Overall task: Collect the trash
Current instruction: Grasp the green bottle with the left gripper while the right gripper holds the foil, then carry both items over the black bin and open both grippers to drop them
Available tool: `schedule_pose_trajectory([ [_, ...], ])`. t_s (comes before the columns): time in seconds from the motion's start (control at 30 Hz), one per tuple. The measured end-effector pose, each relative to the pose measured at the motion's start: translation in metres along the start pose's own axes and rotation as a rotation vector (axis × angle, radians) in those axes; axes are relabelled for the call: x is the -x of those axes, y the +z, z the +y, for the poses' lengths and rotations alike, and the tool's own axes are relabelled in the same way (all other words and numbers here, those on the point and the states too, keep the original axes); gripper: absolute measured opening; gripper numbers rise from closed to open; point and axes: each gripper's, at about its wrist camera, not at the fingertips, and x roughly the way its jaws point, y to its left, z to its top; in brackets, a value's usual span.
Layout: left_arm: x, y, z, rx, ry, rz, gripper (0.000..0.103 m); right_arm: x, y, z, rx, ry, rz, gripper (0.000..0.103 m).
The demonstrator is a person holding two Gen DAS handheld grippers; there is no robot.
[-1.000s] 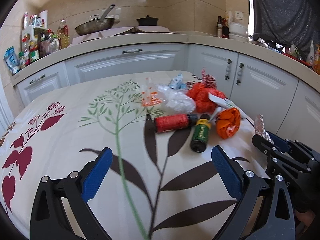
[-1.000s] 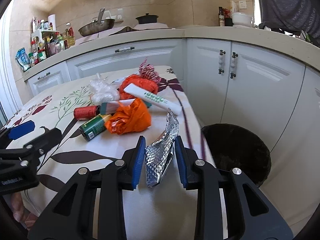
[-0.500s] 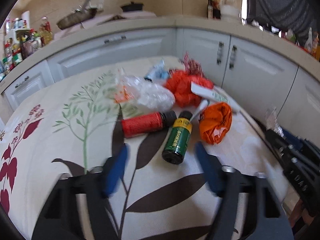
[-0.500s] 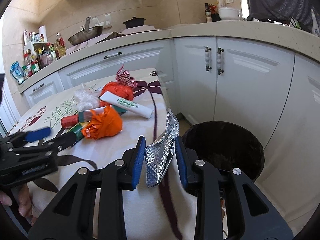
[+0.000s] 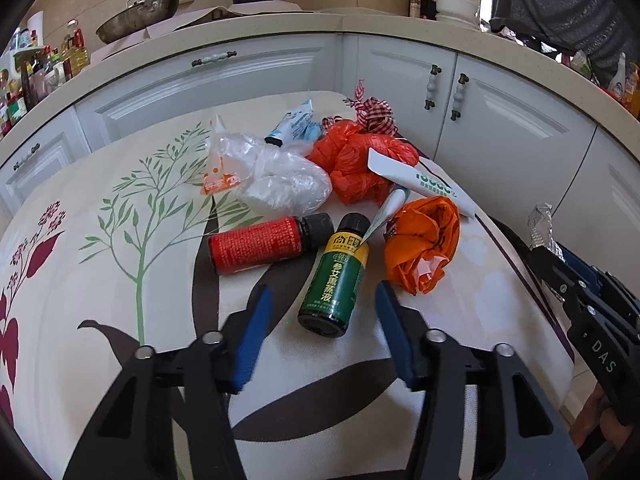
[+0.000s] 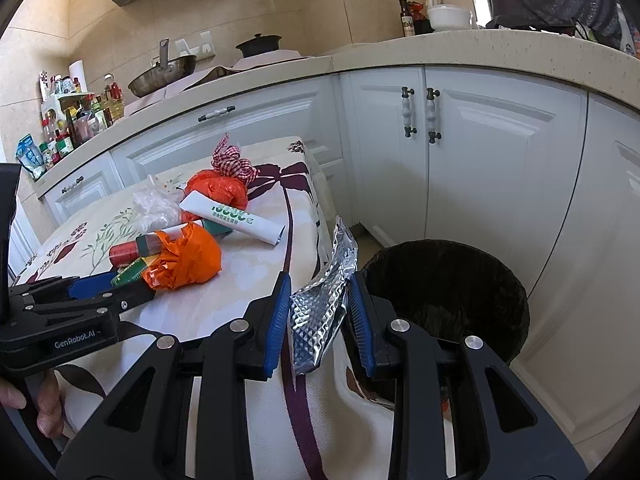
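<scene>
A kitchen corner with white cabinets (image 6: 460,128) and a pale worktop wraps round a bench (image 5: 120,280) covered in a cloth printed with leaves and branches. Nearest in the left wrist view, the left claw (image 5: 320,312) hangs over the cloth, its blue pads part-way apart and having just been closing, with the base of a green bottle (image 5: 334,280) lying between them but not touched. Just left of that bottle lies a red bottle (image 5: 256,246) on its side, and to the right a crumpled orange bag (image 5: 422,240). Behind them sit a clear plastic bag (image 5: 276,178), a red-orange bag (image 5: 356,164), a white tube (image 5: 420,182), a blue-and-white packet (image 5: 298,124) and a checked ribbon (image 5: 372,110).

In the right wrist view, the right claw (image 6: 318,312) is clamped narrowly on a strip of silver foil wrapper (image 6: 324,300), which stands up between the pads at the bench's edge. Just beyond it, on the floor beside the bench, stands a black-lined trash bin (image 6: 448,280). A pan (image 6: 162,72) and a dark pot (image 6: 258,45) rest on the far worktop.
</scene>
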Motion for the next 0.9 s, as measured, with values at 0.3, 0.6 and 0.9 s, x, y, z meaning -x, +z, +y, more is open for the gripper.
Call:
schedule_pose_trajectory([
  [0.3, 0.003, -0.001, -0.009, -0.047, -0.011, -0.023, 0.025, 0.001, -0.001, 0.000, 0.004, -0.005, 0.005, 0.029],
  [0.6, 0.018, -0.014, -0.003, -0.031, -0.013, -0.045, 0.025, 0.006, -0.002, 0.006, 0.022, -0.004, -0.003, 0.029],
  [0.9, 0.031, -0.025, 0.011, -0.004, 0.004, -0.068, 0.025, 0.015, -0.007, 0.019, 0.052, -0.002, -0.011, 0.029],
])
